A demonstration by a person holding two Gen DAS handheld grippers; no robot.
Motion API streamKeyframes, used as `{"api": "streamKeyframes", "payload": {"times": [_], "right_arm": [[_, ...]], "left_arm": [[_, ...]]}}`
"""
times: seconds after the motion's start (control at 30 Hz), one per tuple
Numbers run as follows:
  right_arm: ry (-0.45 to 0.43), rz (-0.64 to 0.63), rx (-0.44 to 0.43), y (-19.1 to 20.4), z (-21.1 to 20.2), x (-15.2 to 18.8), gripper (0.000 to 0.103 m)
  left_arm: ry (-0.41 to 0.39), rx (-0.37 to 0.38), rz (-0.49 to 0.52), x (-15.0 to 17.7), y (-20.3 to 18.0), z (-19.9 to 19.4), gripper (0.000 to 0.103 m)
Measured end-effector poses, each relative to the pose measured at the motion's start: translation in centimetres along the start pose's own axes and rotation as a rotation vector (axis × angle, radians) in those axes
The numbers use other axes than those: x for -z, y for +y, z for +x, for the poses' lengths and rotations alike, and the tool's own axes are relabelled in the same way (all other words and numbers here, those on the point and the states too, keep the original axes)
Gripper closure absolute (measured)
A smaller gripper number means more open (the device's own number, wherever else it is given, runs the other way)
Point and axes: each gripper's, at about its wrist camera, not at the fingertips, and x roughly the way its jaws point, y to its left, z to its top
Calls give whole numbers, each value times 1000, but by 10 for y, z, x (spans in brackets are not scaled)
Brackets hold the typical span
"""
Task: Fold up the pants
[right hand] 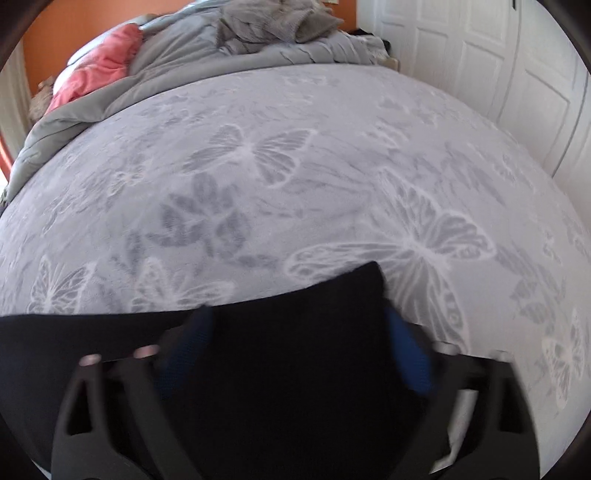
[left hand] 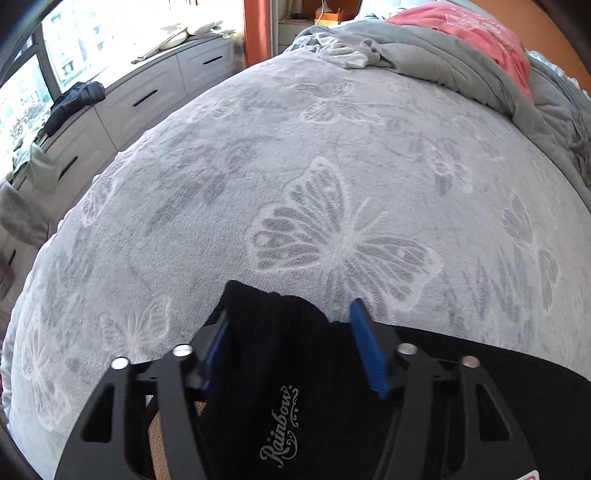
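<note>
Black pants [left hand: 280, 369] with a silver "Rainbow" print lie at the near edge of a bed. In the left wrist view, one end of the pants rises between my left gripper's [left hand: 291, 332] blue-padded fingers [left hand: 364, 339], which stand wide apart around the cloth. In the right wrist view, the pants [right hand: 295, 350] stretch leftwards, and a corner pokes up between my right gripper's [right hand: 299, 332] blue fingers [right hand: 406, 350], which also stand apart. That view is blurred.
The bed is covered by a grey butterfly-print blanket [left hand: 332, 184]. A crumpled grey duvet [left hand: 424, 55] and pink cloth [left hand: 472, 33] lie at the far end. Drawers [left hand: 140, 99] under a window stand at left; white doors [right hand: 498, 55] at right.
</note>
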Motion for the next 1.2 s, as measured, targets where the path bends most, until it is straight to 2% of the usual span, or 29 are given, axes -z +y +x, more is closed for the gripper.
{"api": "streamKeyframes", "payload": {"times": [0.03,0.07,0.13,0.27,0.43,0.53,0.6,0.73,0.77,0.8,0.83,0.87,0.9,0.93,0.97,1.0,1.1,1.2], "right_arm": [[2,-8,-22,1,-4,0,81],[5,1,-59,0,-10,0,87],[-23,-8,-75,0,-27,-1,88],[-114,-43,-139,-4,-97,0,89],[-233,-124,-204,-23,-211,26,89],[-256,-165,-216,-39,-256,59,89],[-213,-201,-191,-48,-265,89,88],[-66,-192,-124,-67,-234,143,82],[-22,-179,-92,-73,-223,156,79],[-1,-153,-57,-80,-217,167,71],[3,-134,-48,-85,-217,172,65],[0,-106,-52,-89,-221,177,63],[-22,-67,-72,-94,-230,180,52],[-47,-41,-91,-95,-241,182,34],[-74,-26,-102,-94,-250,182,26],[-115,-9,-124,-93,-264,184,20],[-164,17,-195,-84,-291,190,20],[-157,23,-238,-67,-301,196,18]], "left_arm": [[1,-11,-13,-1,3,-5,84],[5,13,-30,-1,6,-9,87],[-34,37,-67,0,17,-32,96],[-101,166,-99,10,46,-105,96],[-154,264,-47,57,75,-204,96],[-164,263,-5,105,102,-246,96],[-139,222,12,133,118,-246,95],[-35,103,2,189,149,-199,84],[-11,67,-8,202,155,-188,84],[14,38,-32,214,160,-180,84],[41,66,-65,223,167,-178,78],[63,119,-103,231,173,-180,65],[79,199,-159,238,177,-182,57],[82,250,-202,243,179,-186,42],[79,280,-243,248,180,-189,35],[78,299,-270,253,179,-192,35],[101,348,-335,250,170,-187,35],[178,320,-374,240,160,-159,31]]}}
